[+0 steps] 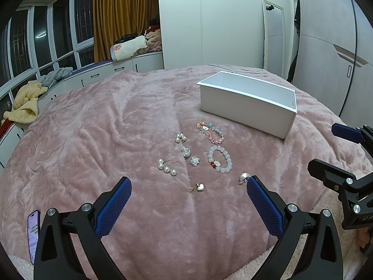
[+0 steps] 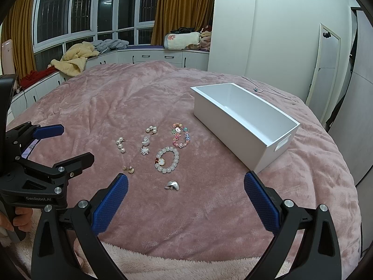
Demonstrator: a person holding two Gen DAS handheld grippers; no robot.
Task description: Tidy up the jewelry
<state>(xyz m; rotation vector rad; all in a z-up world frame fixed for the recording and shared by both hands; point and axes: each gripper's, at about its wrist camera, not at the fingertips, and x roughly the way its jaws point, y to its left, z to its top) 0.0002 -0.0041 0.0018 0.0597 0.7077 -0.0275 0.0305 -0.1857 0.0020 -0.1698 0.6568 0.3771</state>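
Both tongs wide open, gripping nothing: left tongs [image 1: 188,184] & right tongs [image 2: 186,178] hover over near edge of the bed [image 1: 93,121]. Jewelry mid-bed: white bead bracelet [image 2: 167,160], colorful bracelet [image 2: 181,134], pearl earrings [image 2: 121,144], silver earring [image 2: 172,185] nearest right tongs. White box [image 2: 244,121] beyond, toward bed's right side, w/ nothing visible inside.

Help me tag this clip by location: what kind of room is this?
Most likely a bedroom: jewelry lies on a pink plush blanket spread over a bed, a tall leaning mirror stands by the wall, and mustard curtains hang at a window bench.
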